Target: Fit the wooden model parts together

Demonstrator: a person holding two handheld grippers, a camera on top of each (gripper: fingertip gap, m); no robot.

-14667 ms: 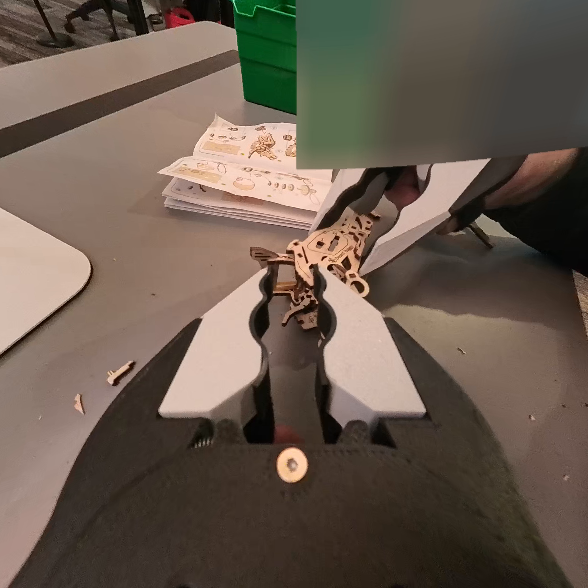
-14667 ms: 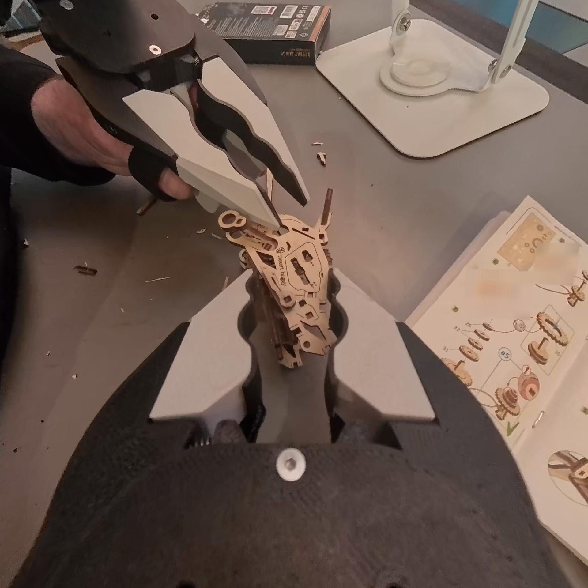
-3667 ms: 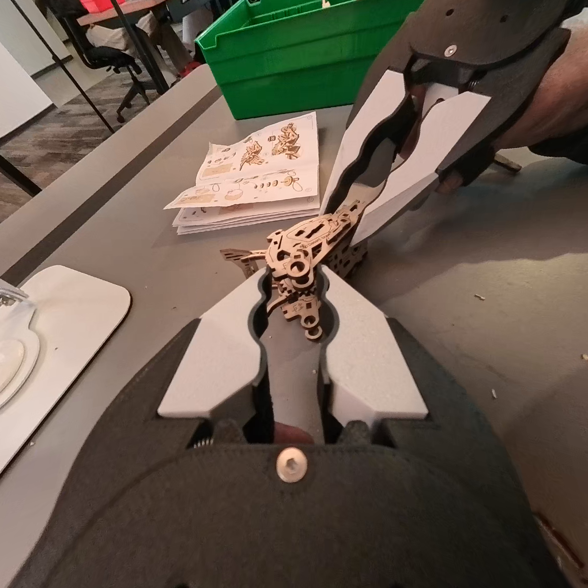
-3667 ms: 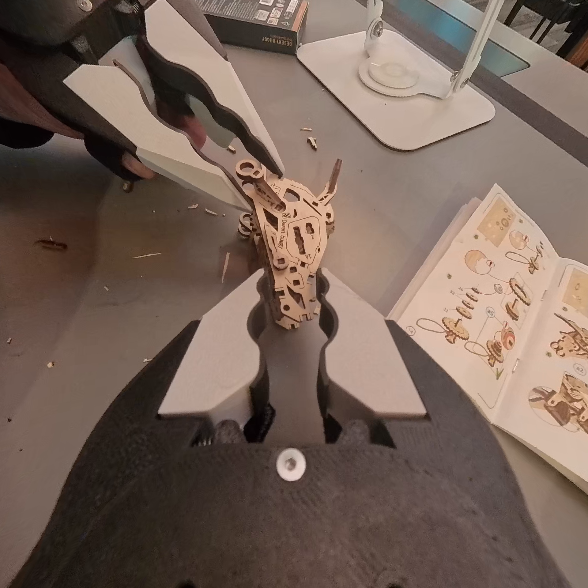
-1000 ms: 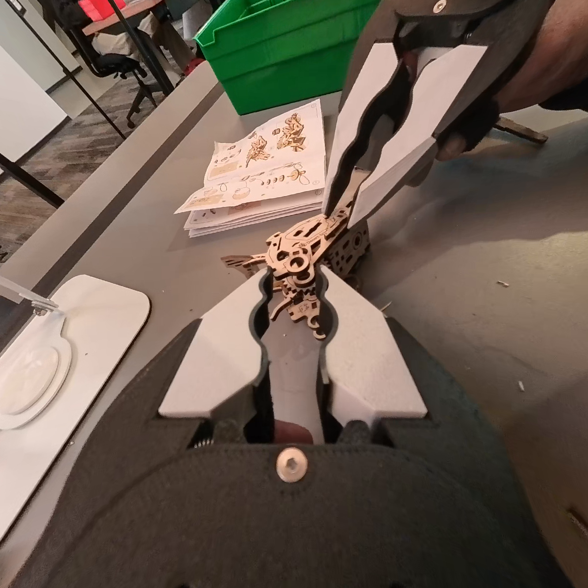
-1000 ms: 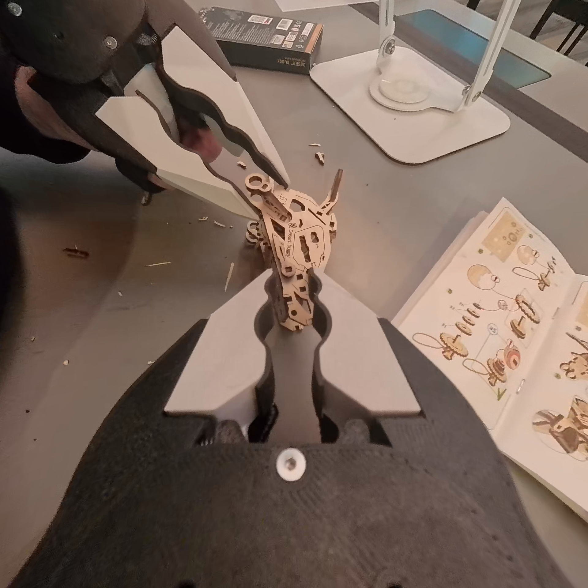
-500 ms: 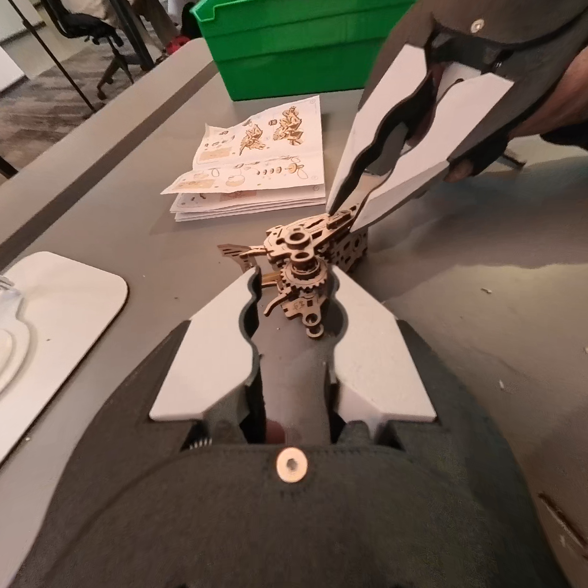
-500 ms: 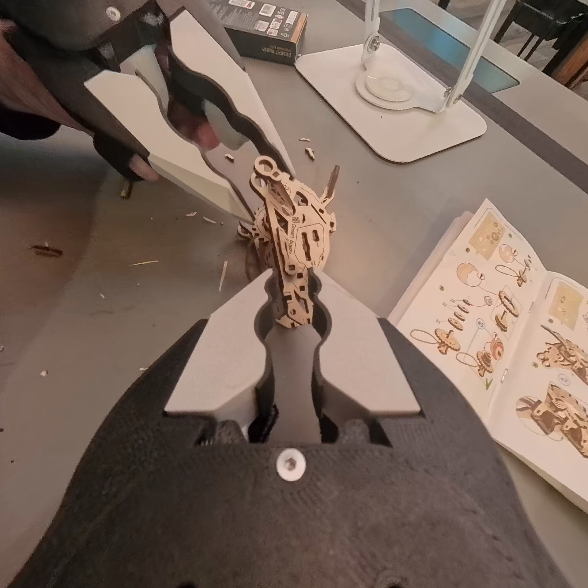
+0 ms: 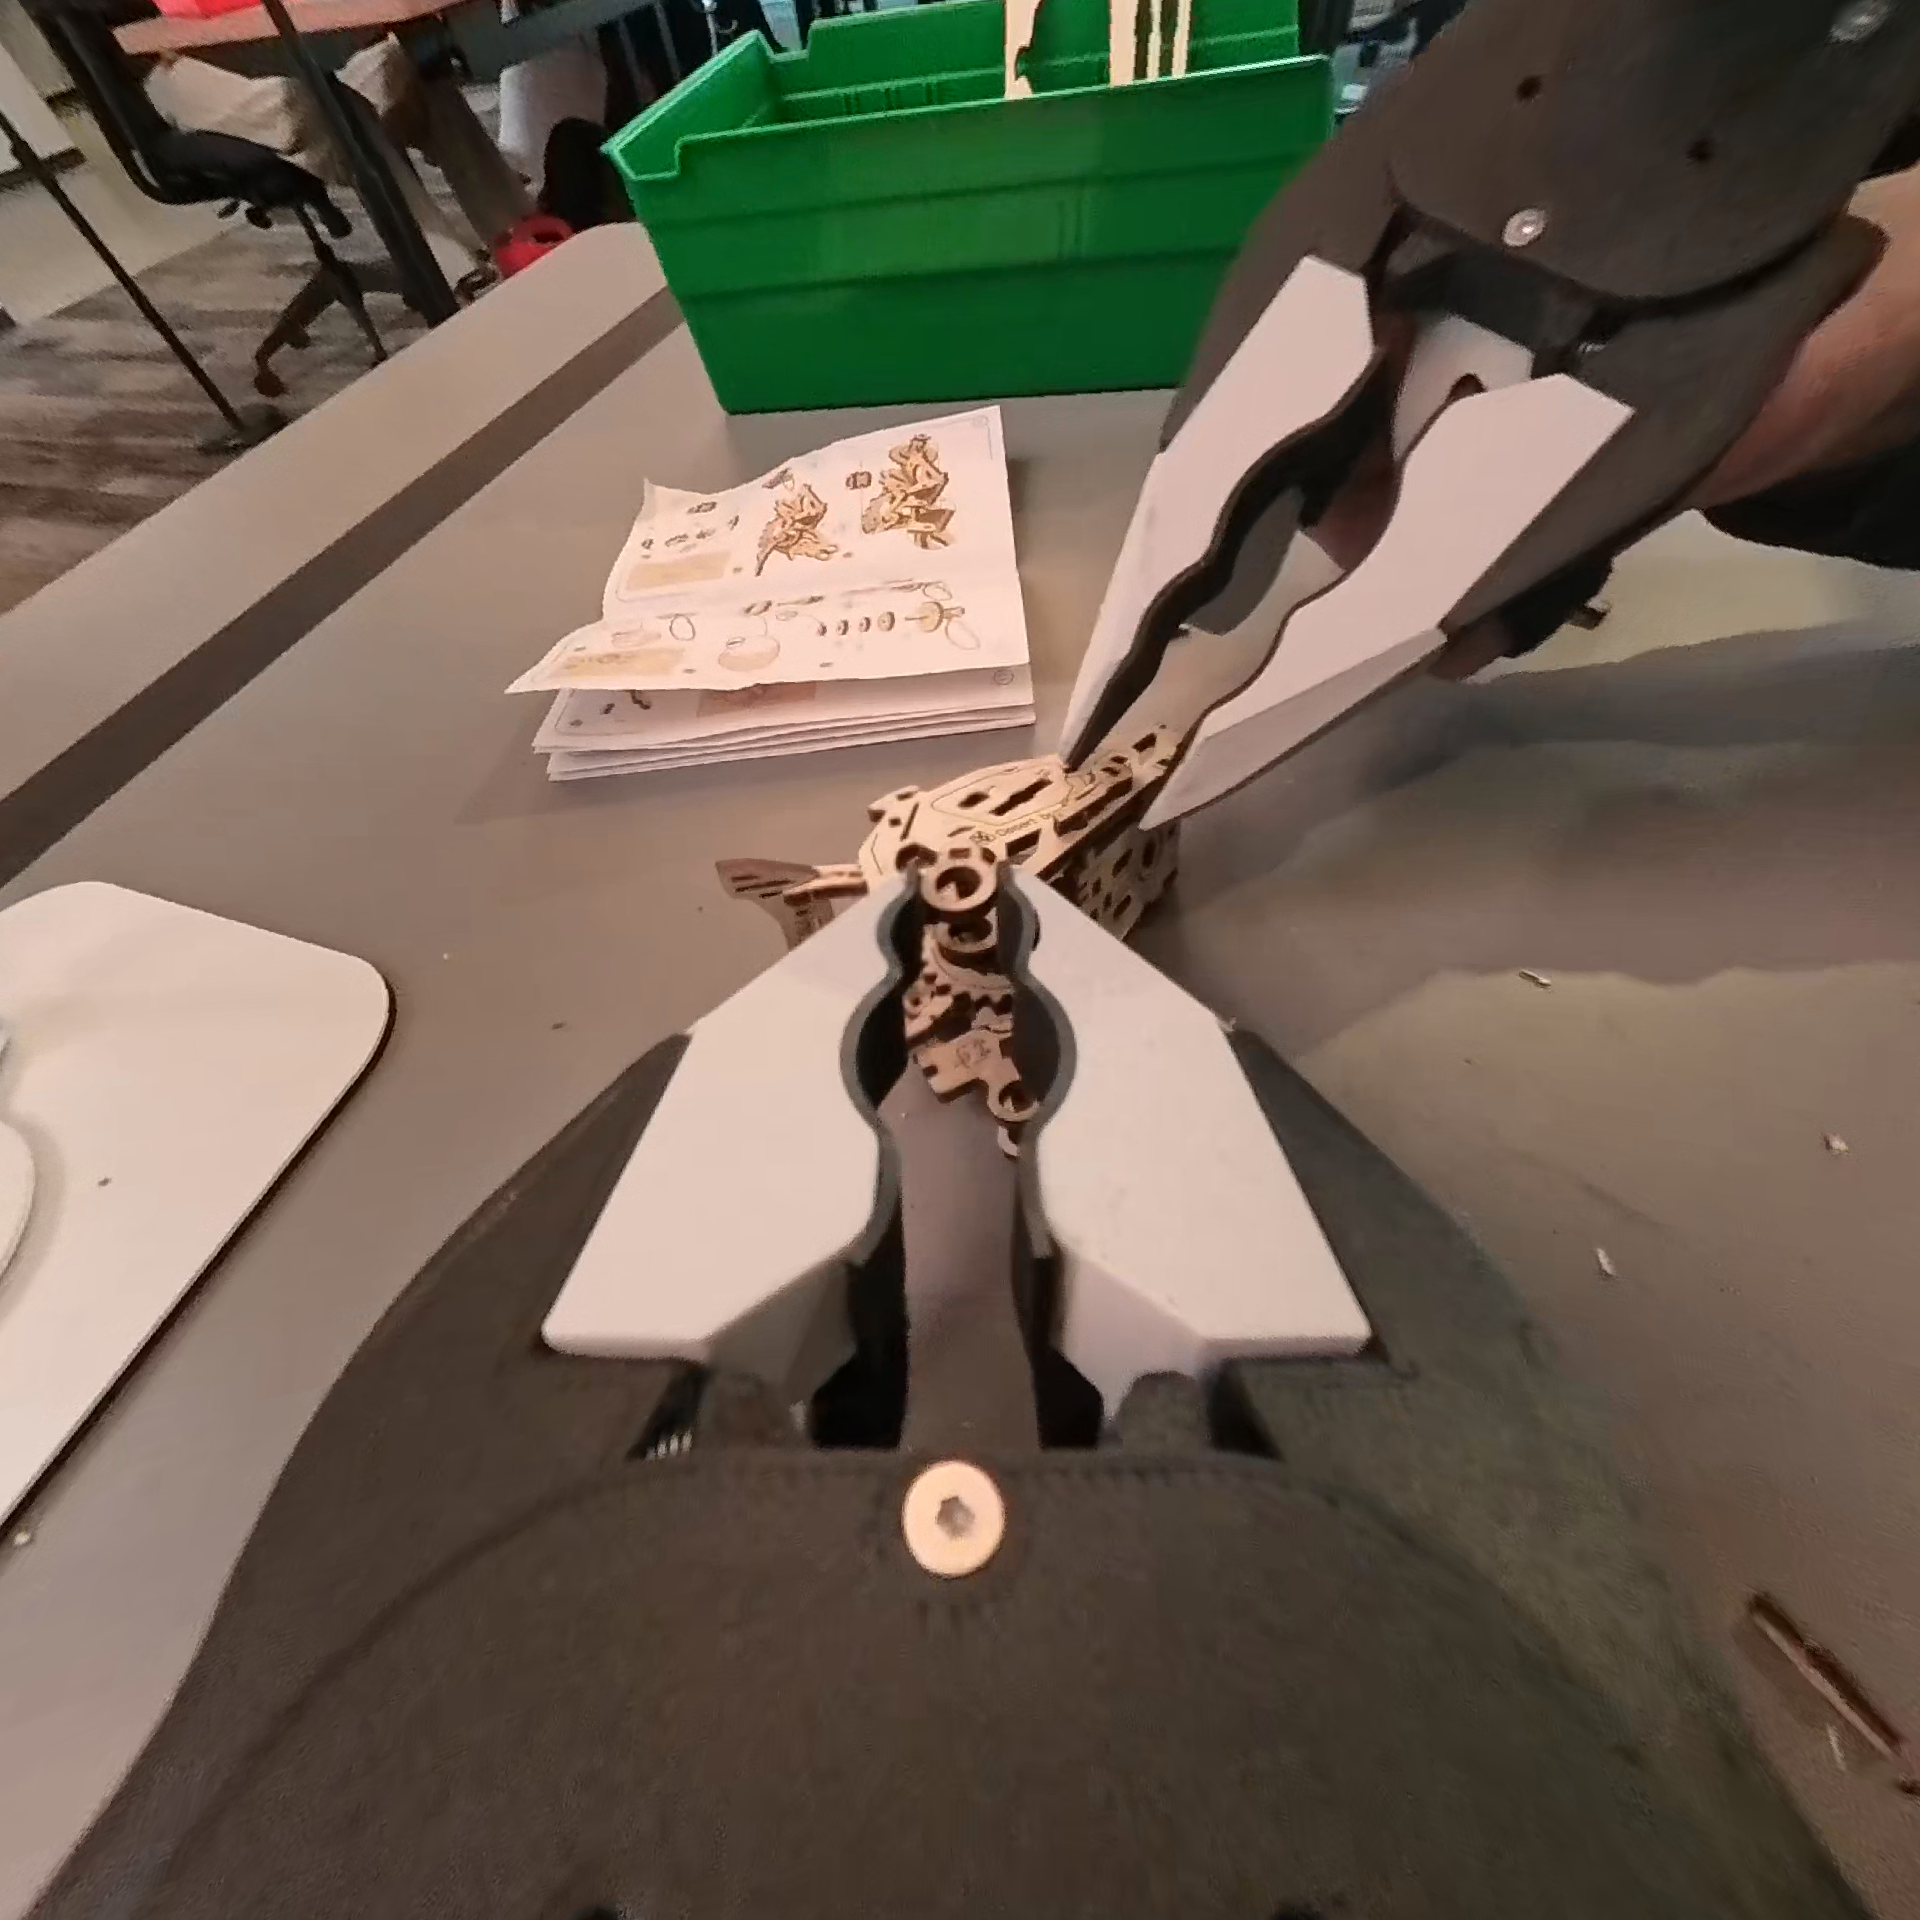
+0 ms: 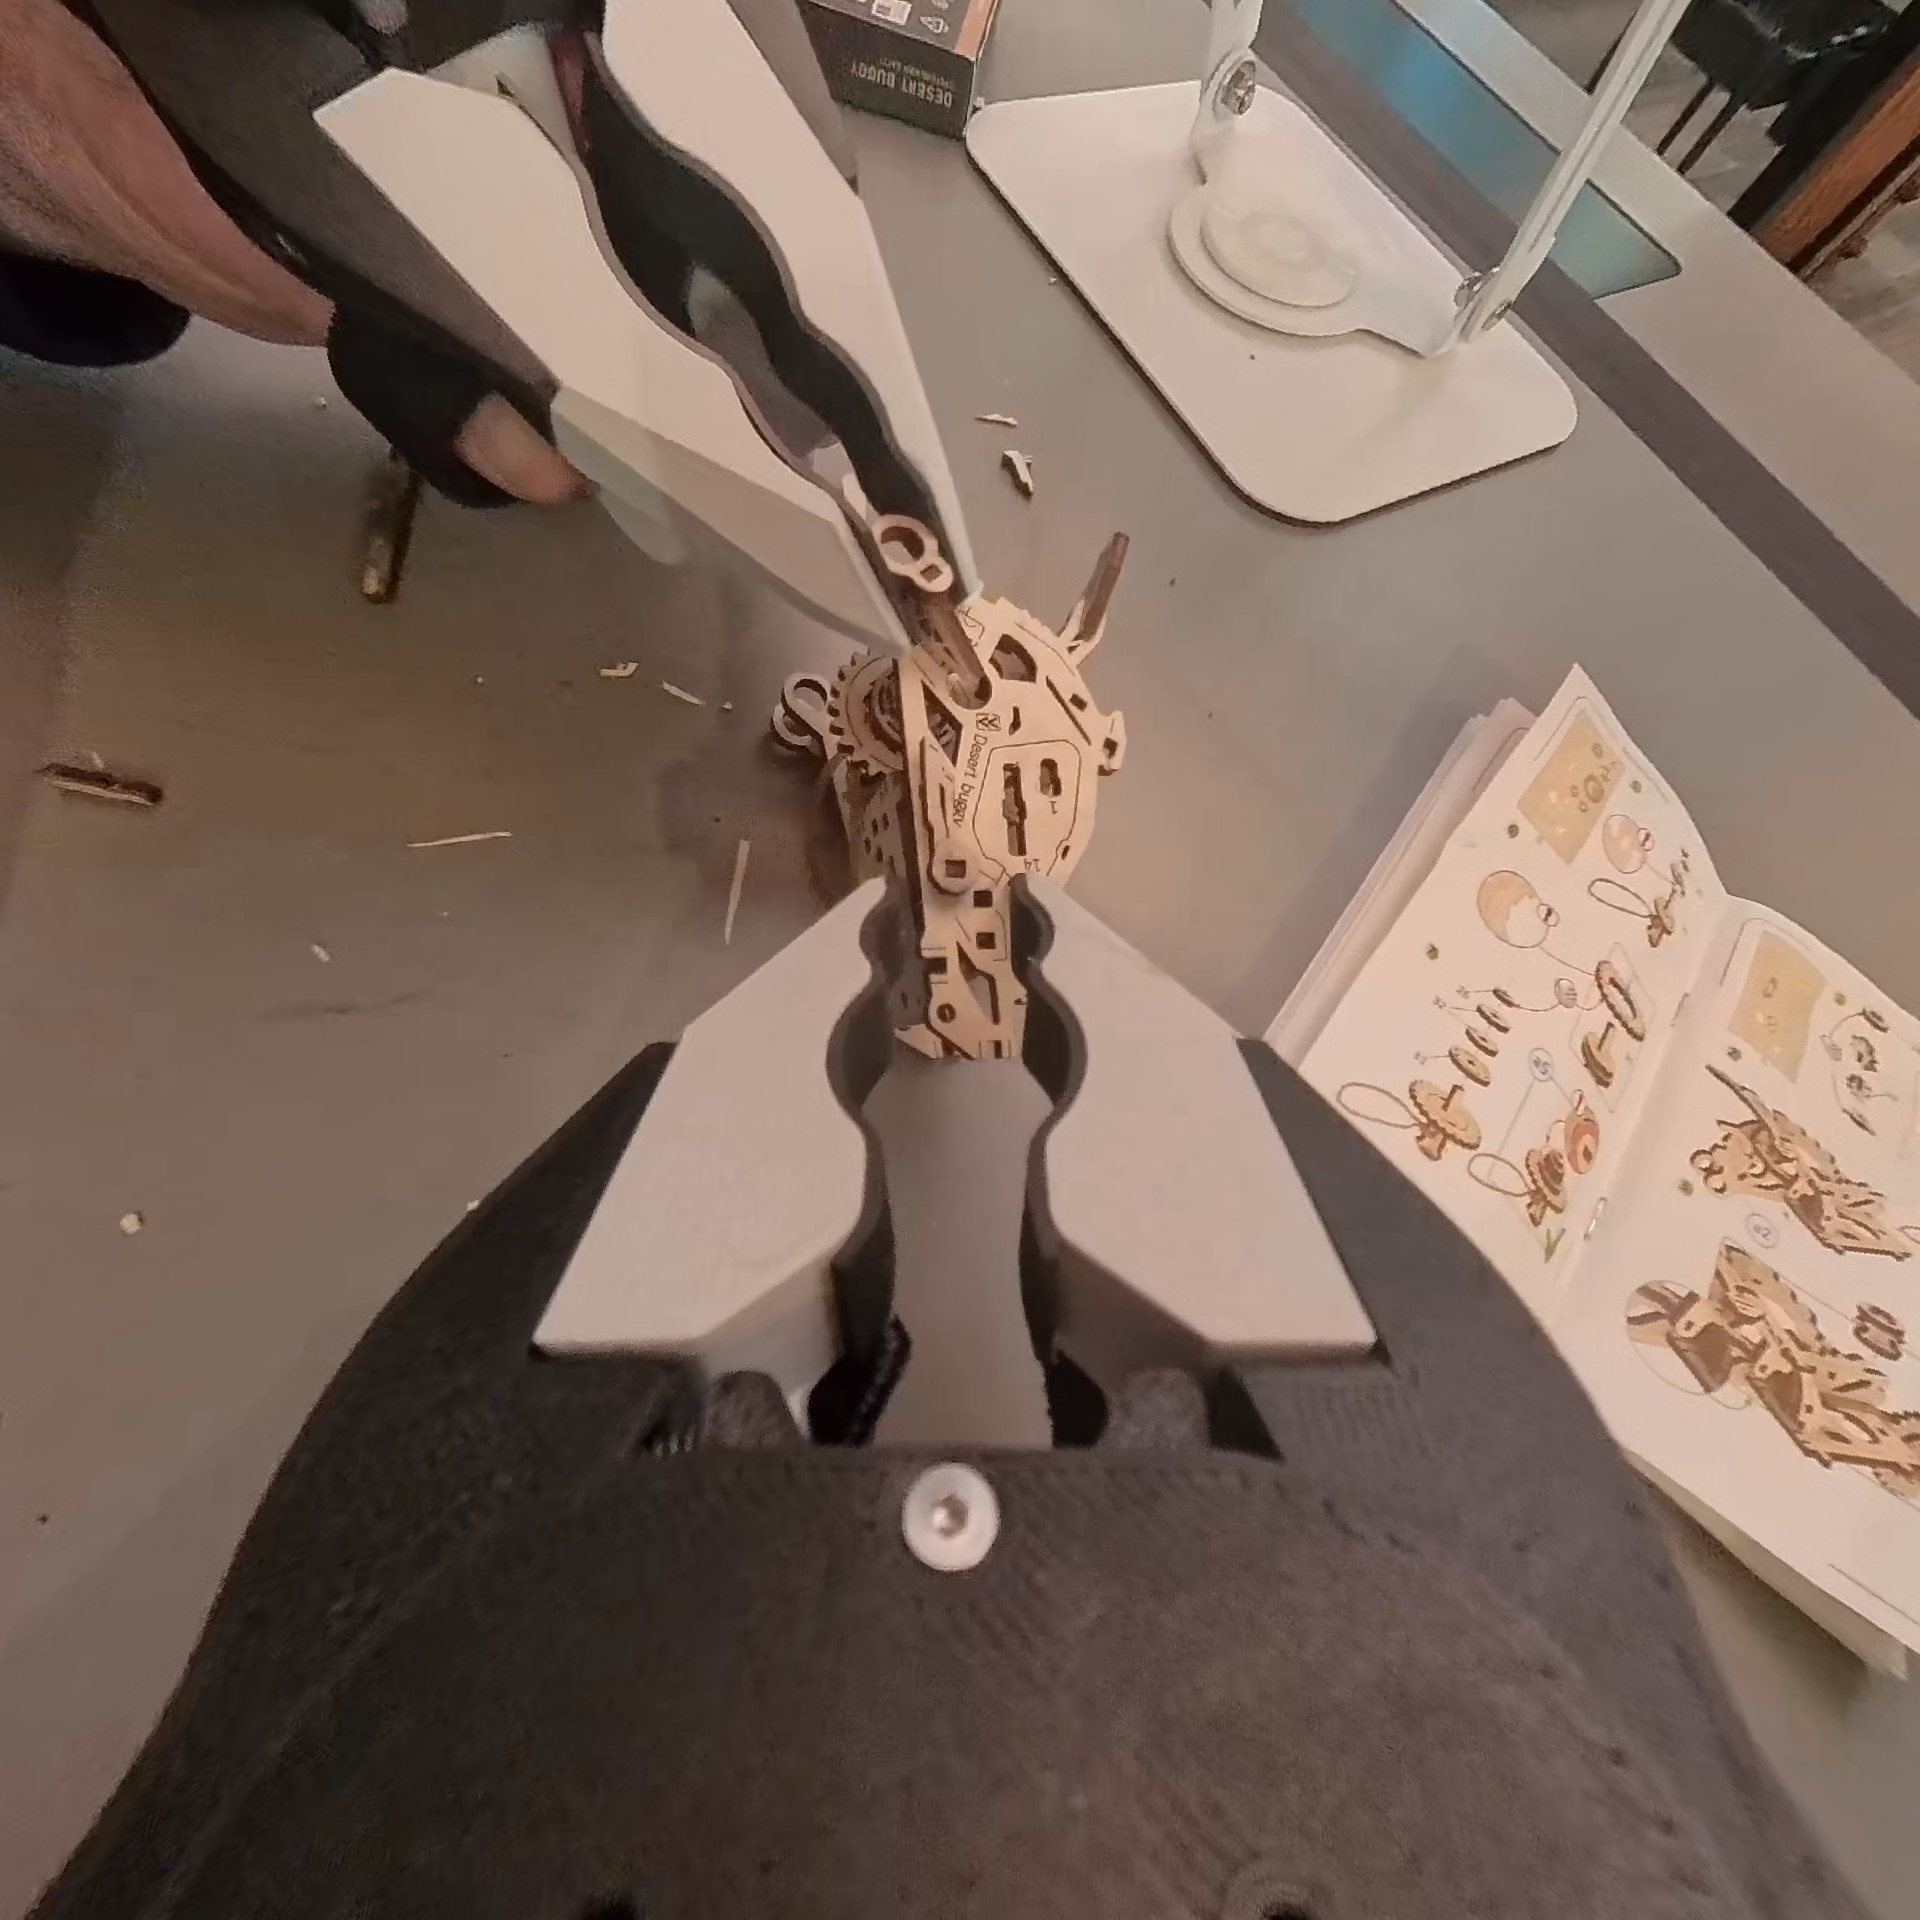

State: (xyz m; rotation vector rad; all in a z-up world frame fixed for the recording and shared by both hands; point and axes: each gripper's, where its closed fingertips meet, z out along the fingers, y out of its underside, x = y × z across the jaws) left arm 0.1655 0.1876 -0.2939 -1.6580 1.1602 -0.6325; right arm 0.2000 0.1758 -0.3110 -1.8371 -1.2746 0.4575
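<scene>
While the right gripper [image 10: 954, 914] clamps the wooden model's [image 10: 1003, 790] tail end just above the bench [image 10: 312, 831], the left gripper [image 9: 961, 883] pinches its ringed pin [image 10: 914, 551]: push straight along the pin, no twisting.

We find the wooden model [image 9: 1023, 831] on the table [image 9: 1455, 1039], between both grippers. Behind it in the left wrist view lies the booklet [image 9: 810, 613], the bin [image 9: 935, 260] beyond; the stand base [image 10: 1278, 312] lies well behind.
</scene>
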